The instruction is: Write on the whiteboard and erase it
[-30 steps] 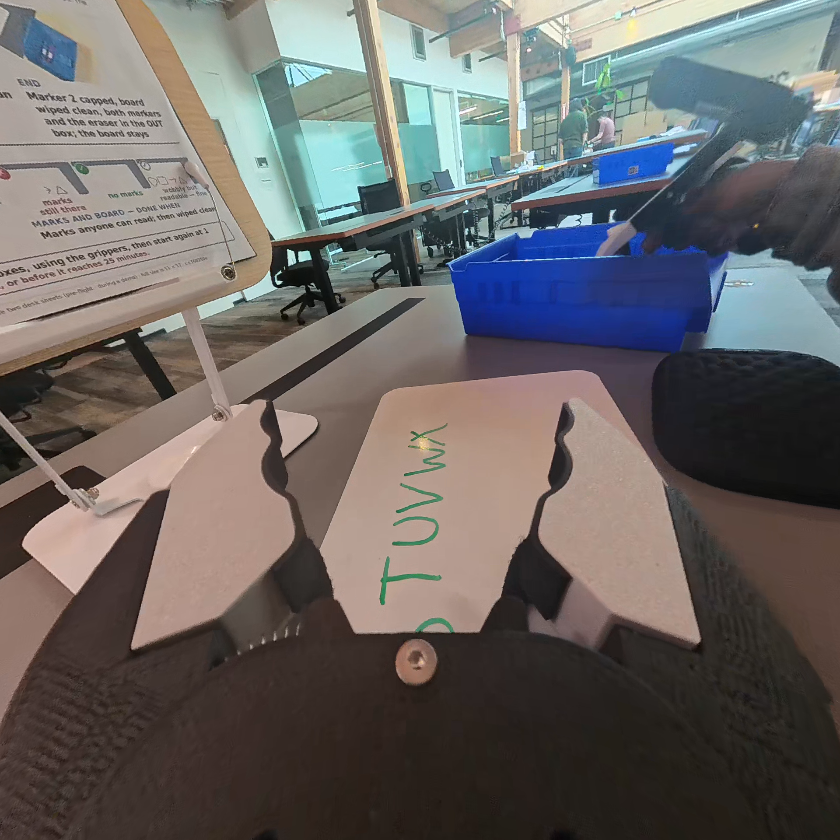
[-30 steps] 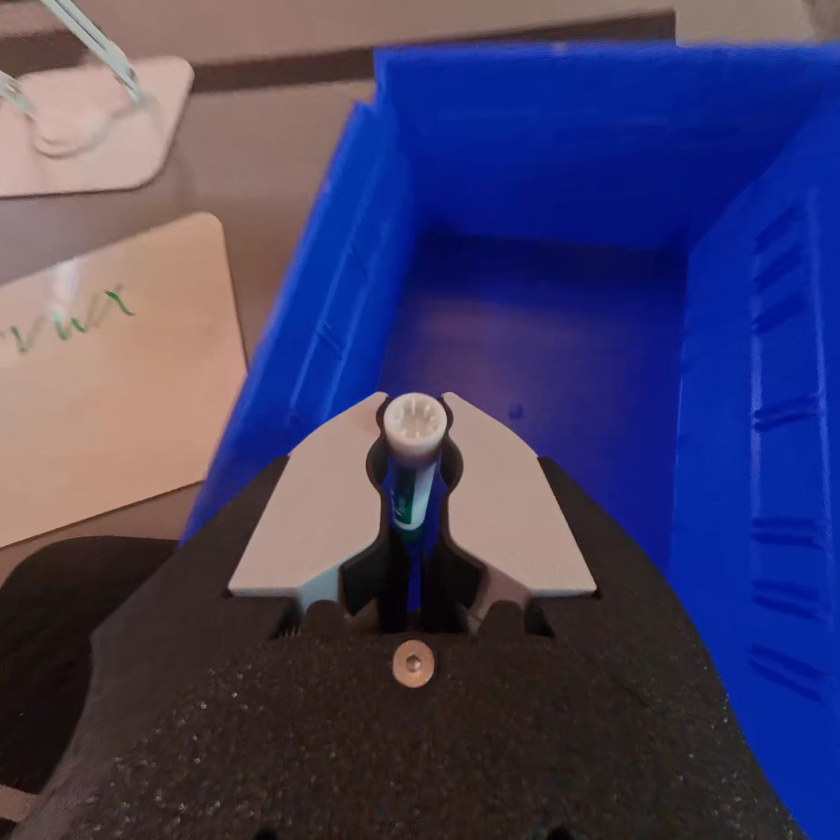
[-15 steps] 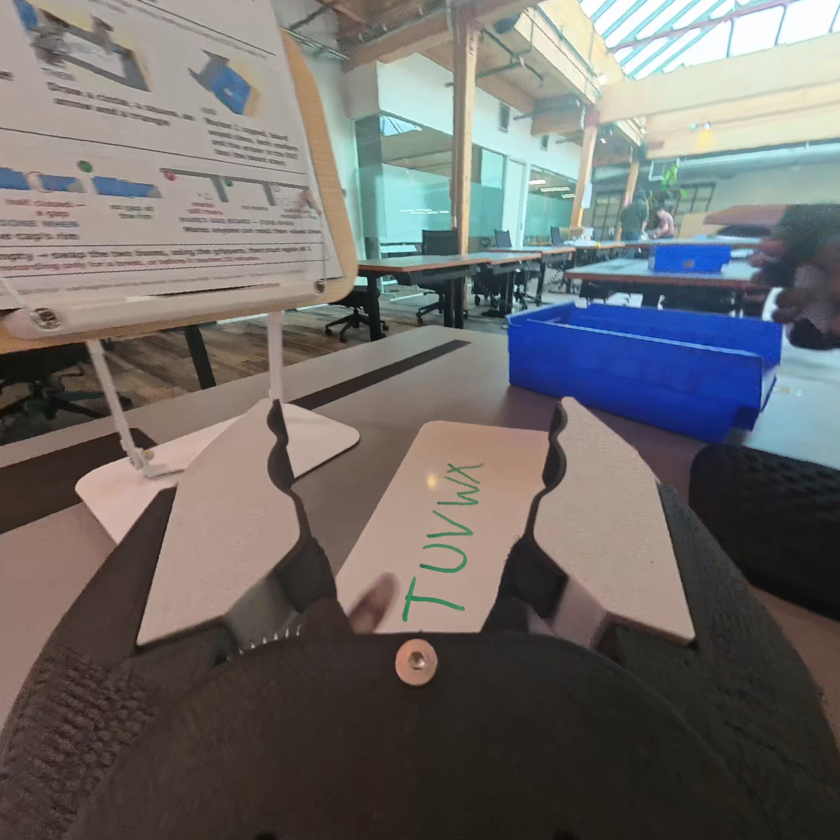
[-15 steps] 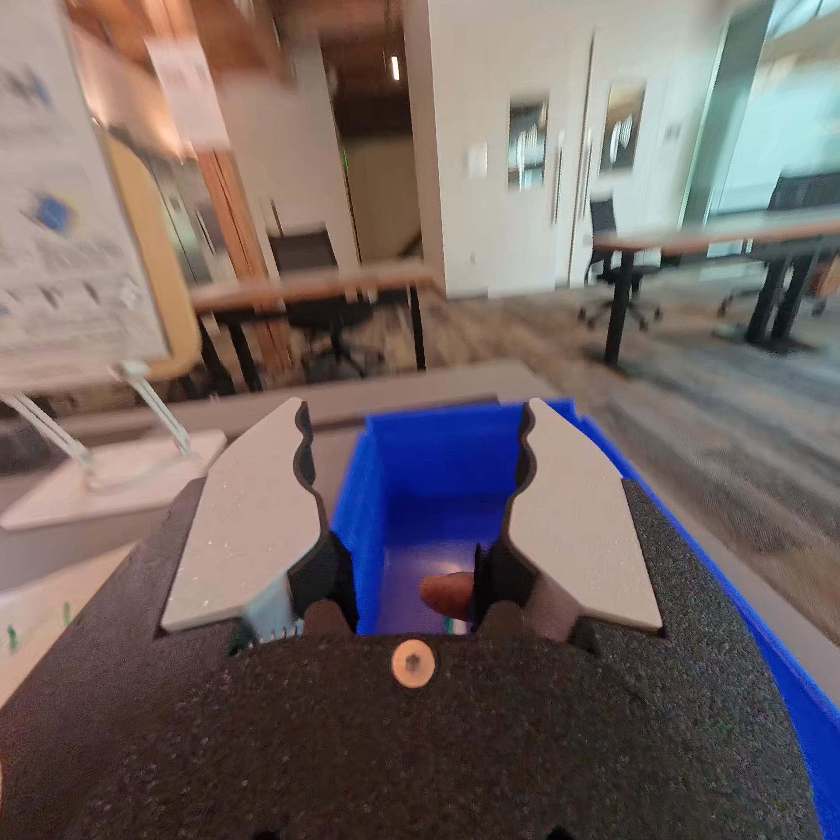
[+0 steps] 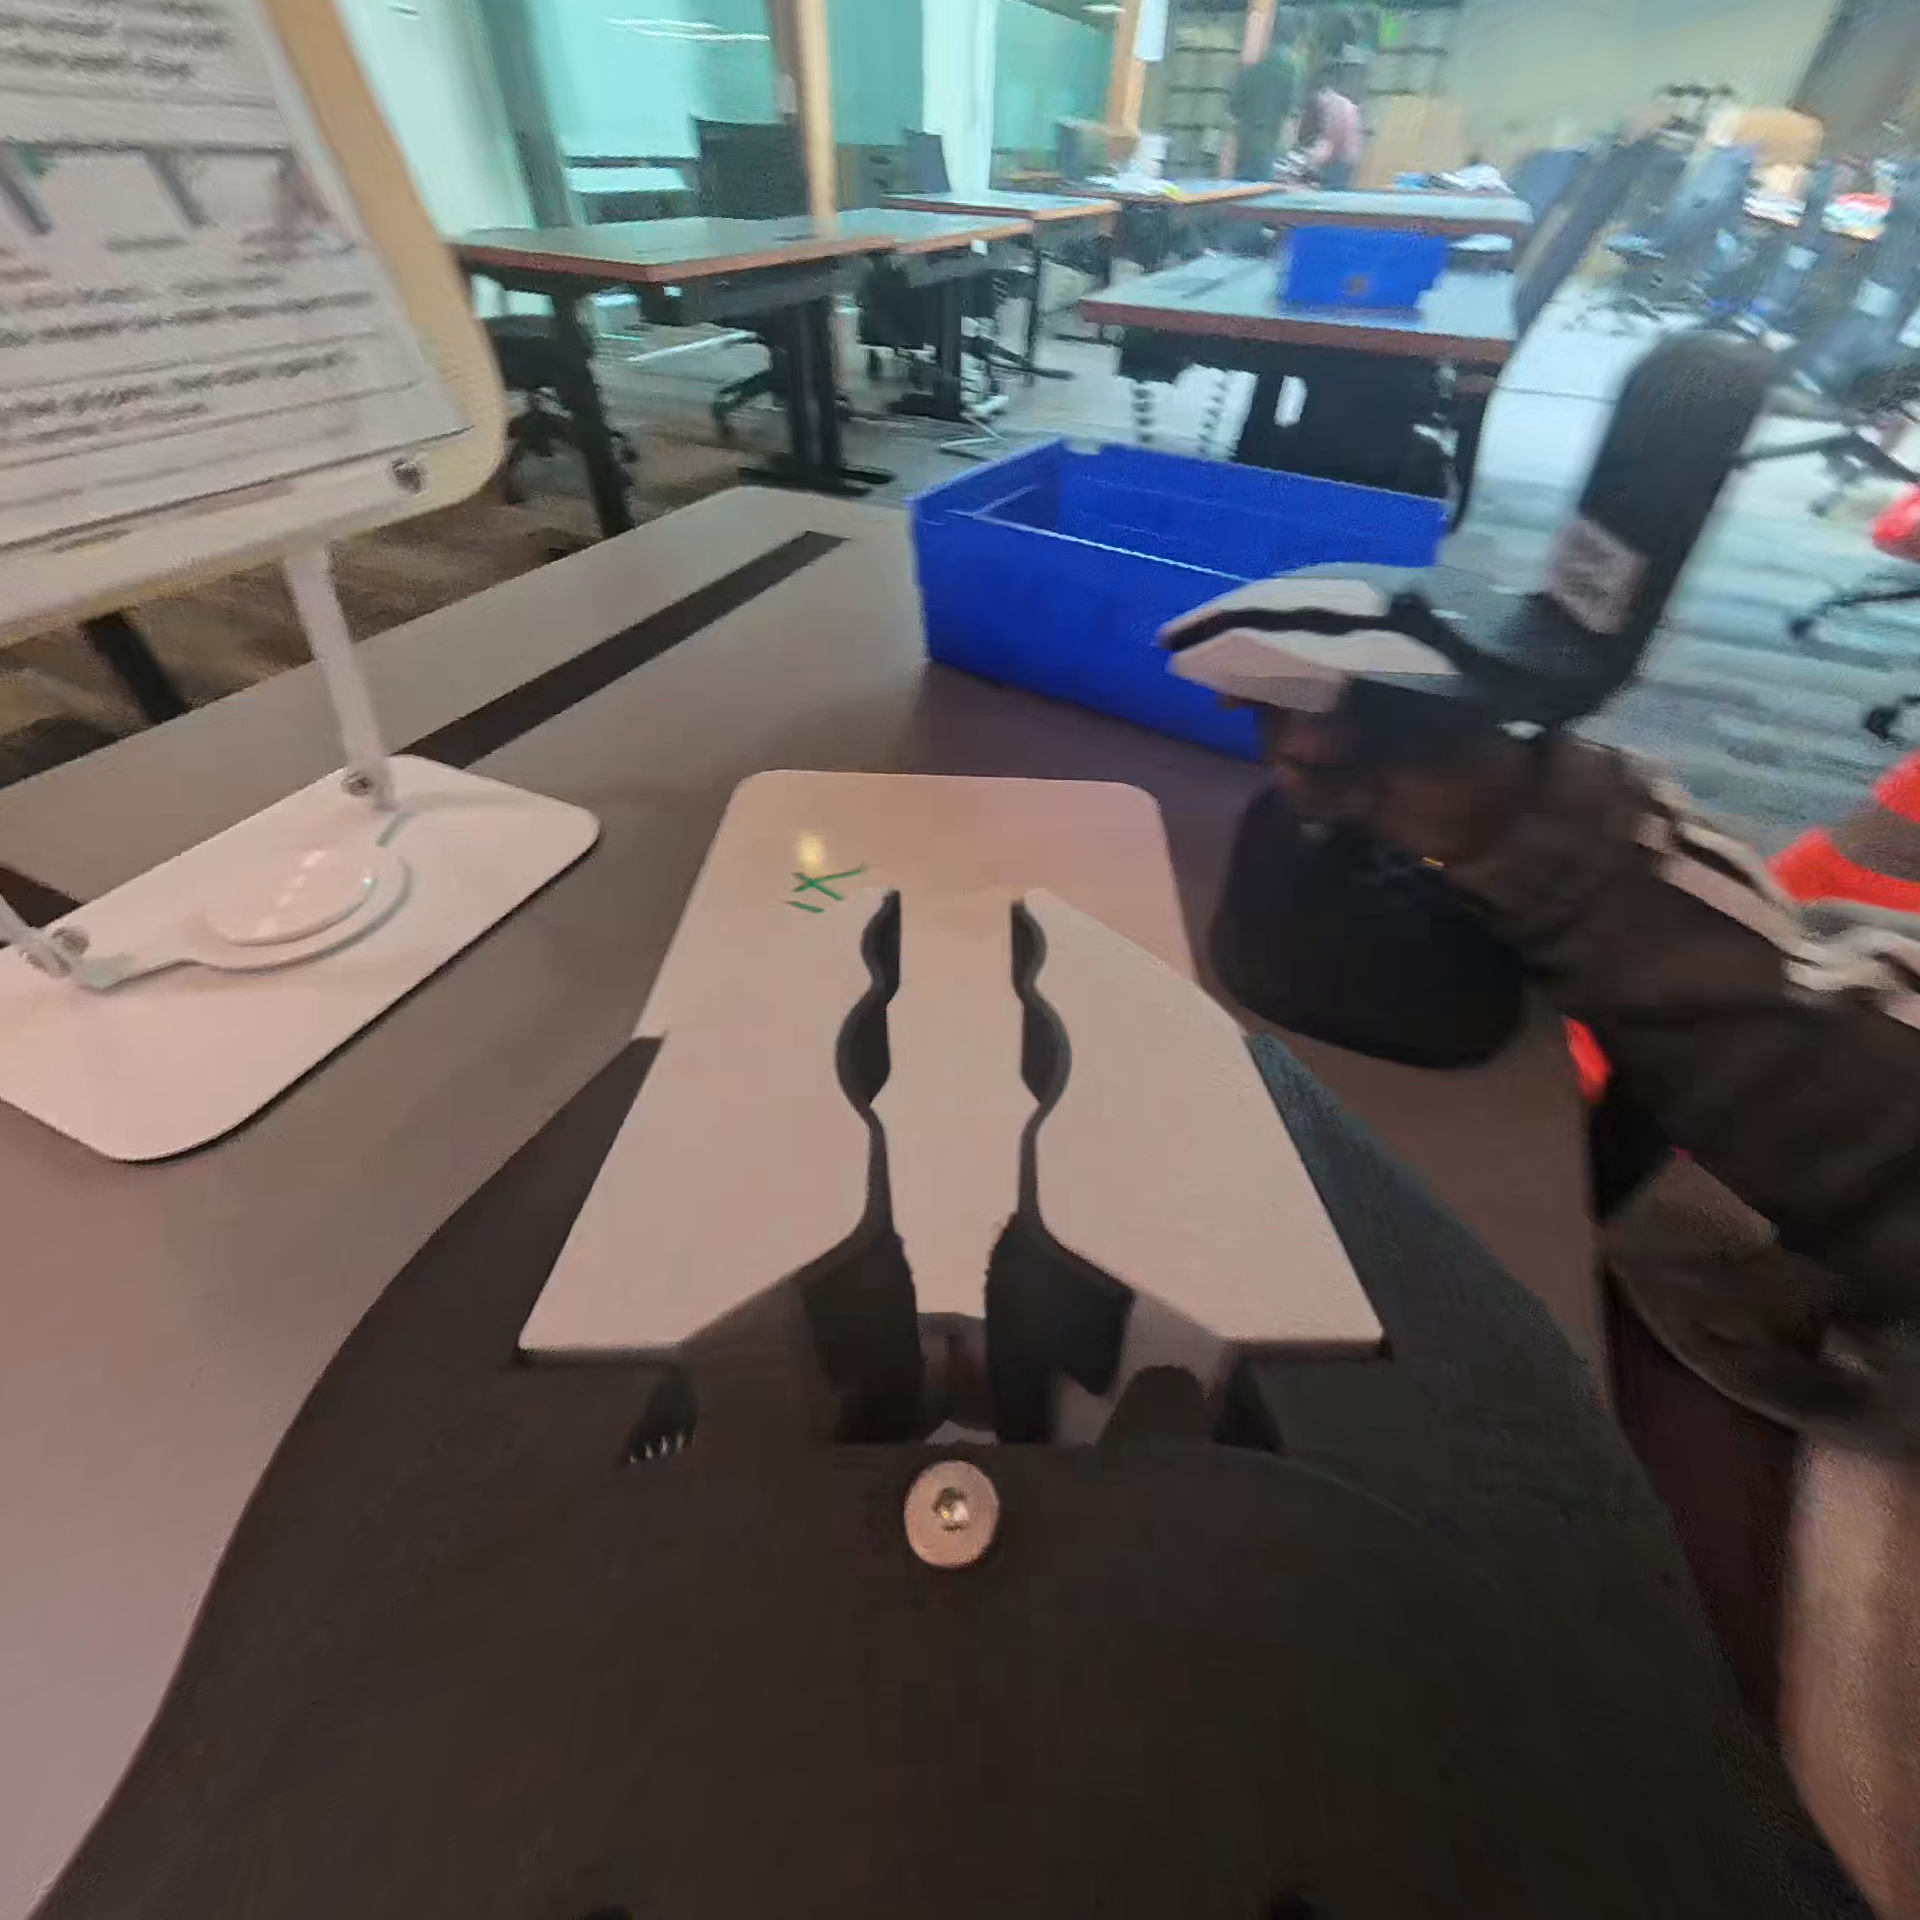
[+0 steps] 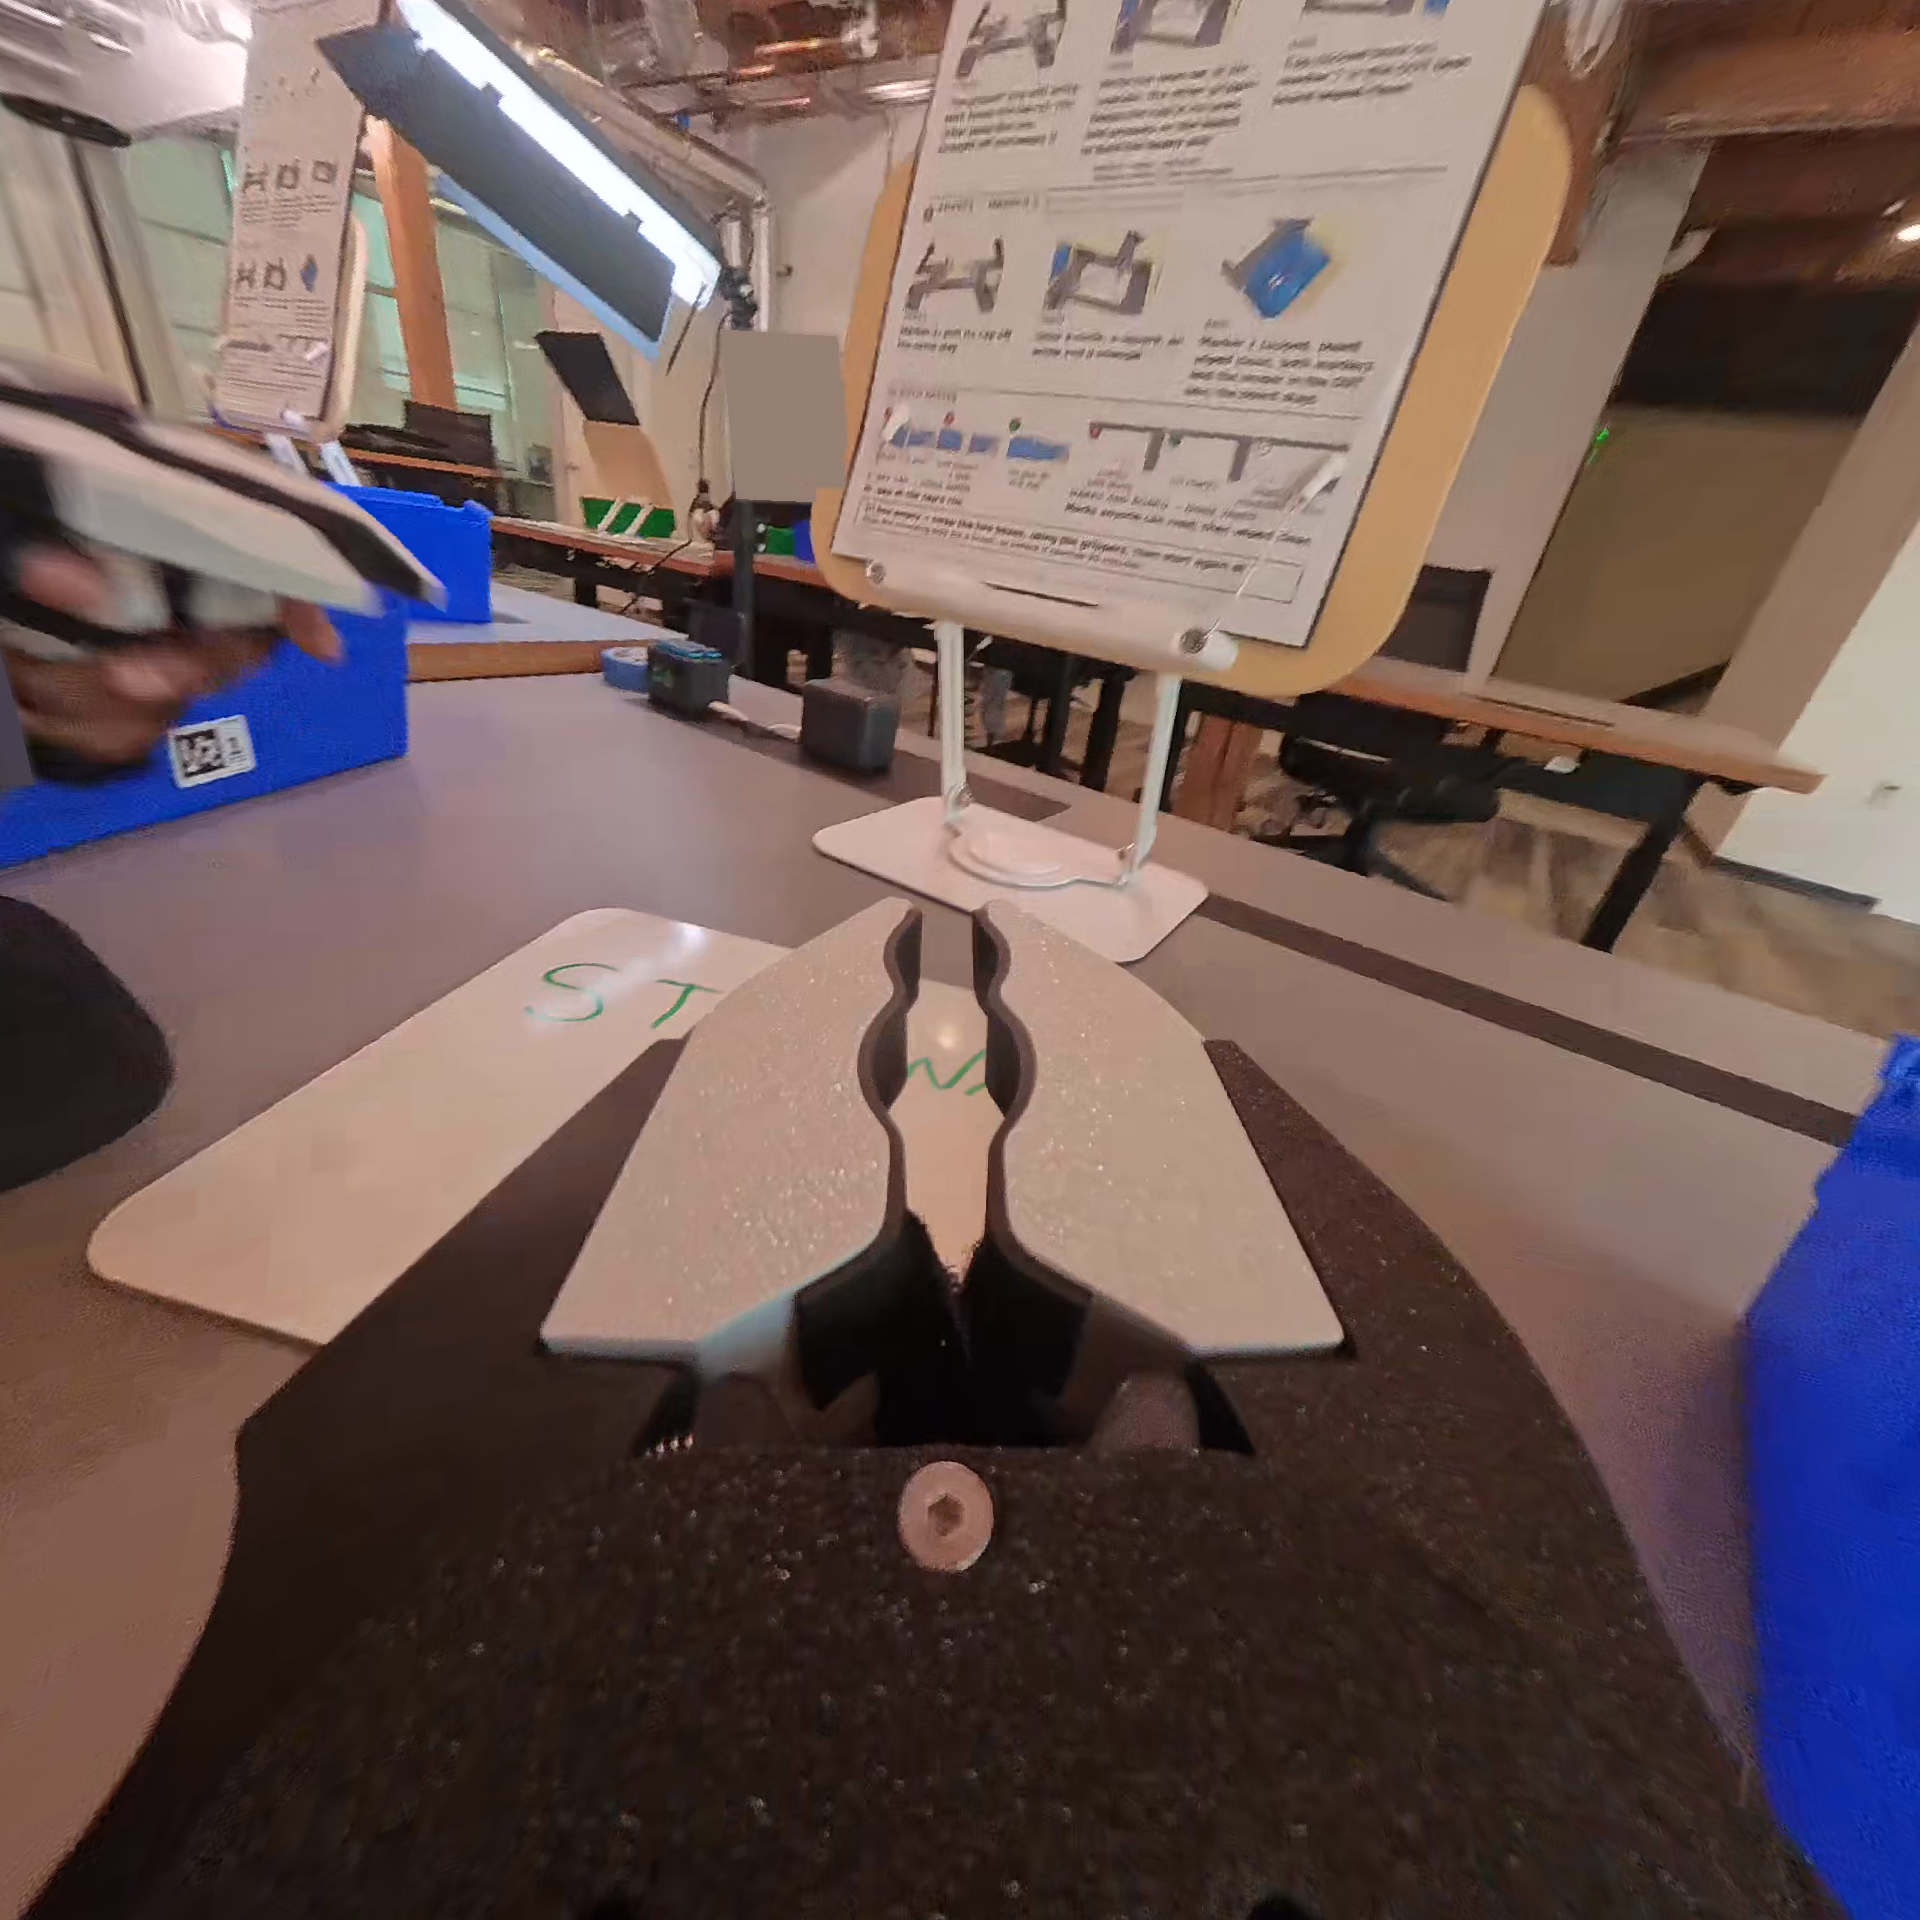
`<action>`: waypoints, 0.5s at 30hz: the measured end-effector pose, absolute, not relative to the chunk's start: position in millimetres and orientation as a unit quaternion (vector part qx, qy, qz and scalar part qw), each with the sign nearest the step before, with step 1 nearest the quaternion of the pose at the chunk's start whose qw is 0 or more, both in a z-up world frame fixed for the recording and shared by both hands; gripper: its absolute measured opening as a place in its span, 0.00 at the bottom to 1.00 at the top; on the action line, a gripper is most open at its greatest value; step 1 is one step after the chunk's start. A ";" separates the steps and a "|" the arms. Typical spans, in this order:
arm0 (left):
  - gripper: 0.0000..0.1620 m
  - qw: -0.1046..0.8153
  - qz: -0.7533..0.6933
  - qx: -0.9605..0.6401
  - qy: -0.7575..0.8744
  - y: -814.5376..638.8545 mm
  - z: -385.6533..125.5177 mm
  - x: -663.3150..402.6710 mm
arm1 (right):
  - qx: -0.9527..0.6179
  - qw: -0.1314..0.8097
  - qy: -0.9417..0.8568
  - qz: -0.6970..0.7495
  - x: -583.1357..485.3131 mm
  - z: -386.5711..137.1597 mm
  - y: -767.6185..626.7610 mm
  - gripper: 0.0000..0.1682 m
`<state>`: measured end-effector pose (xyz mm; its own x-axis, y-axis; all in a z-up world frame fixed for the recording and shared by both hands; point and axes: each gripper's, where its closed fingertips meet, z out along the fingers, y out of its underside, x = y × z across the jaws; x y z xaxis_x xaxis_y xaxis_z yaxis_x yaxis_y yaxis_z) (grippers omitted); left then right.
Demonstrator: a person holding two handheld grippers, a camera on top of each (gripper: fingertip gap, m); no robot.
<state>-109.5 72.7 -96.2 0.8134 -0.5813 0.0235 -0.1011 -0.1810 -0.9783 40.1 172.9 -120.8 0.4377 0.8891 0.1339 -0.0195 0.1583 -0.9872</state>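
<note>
**Both grippers narrowed and empty over the marked whiteboard**

Left wrist view first: we see the left gripper (image 5: pixel 951 914) hanging low over the whiteboard (image 5: pixel 935 831), its two pale fingers drawn close with only a slim gap between them and nothing held in that gap. The whiteboard lies flat on the grey table (image 5: pixel 260 1247), and a little green writing (image 5: pixel 826 888) shows just past the left fingertip. To the left stands a white stand base (image 5: pixel 260 966) carrying an instruction sheet (image 5: pixel 177 260). Beyond the board sits a blue bin (image 5: pixel 1091 582), and a black pad (image 5: pixel 1361 966) lies just right of the board. The right gripper (image 5: pixel 1288 644) shows farther off at the right, held above that pad by a hand in a dark sleeve (blurred, so we cannot tell its grip from here).

In the right wrist view we find the right gripper (image 6: pixel 945 914) narrowed as well, fingers nearly together and empty, aimed across the whiteboard (image 6: pixel 364 1143) towards the stand base (image 6: pixel 1039 883). More green writing (image 6: pixel 613 997) runs across the board's far part. A second blue bin (image 6: pixel 1839 1455) edges in at the right, and the left gripper (image 6: pixel 416 592) appears blurred at the far left, in front of a blue bin (image 6: pixel 312 707) bearing a square code sticker.
</note>
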 end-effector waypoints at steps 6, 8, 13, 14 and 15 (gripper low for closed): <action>0.31 0.569 -0.138 -0.752 0.301 -62.4 -39.9 -166.6 | -0.559 0.628 -0.384 0.383 40.1 -124.4 174.8 0.09; 0.34 0.530 -0.052 -0.805 0.263 -81.3 -54.2 -225.2 | -0.558 0.631 -0.372 0.390 42.2 -121.6 176.1 0.09; 0.49 0.310 0.029 -0.933 0.182 -113.4 -162.9 -337.9 | -0.559 0.631 -0.340 0.417 47.3 -119.6 180.4 0.09; 0.50 0.292 0.028 -0.940 0.175 -113.5 -180.1 -348.8 | -0.560 0.631 -0.333 0.422 48.7 -119.3 182.1 0.09; 0.50 0.280 0.020 -0.945 0.168 -112.9 -194.4 -354.7 | -0.561 0.631 -0.326 0.426 50.2 -119.1 183.6 0.09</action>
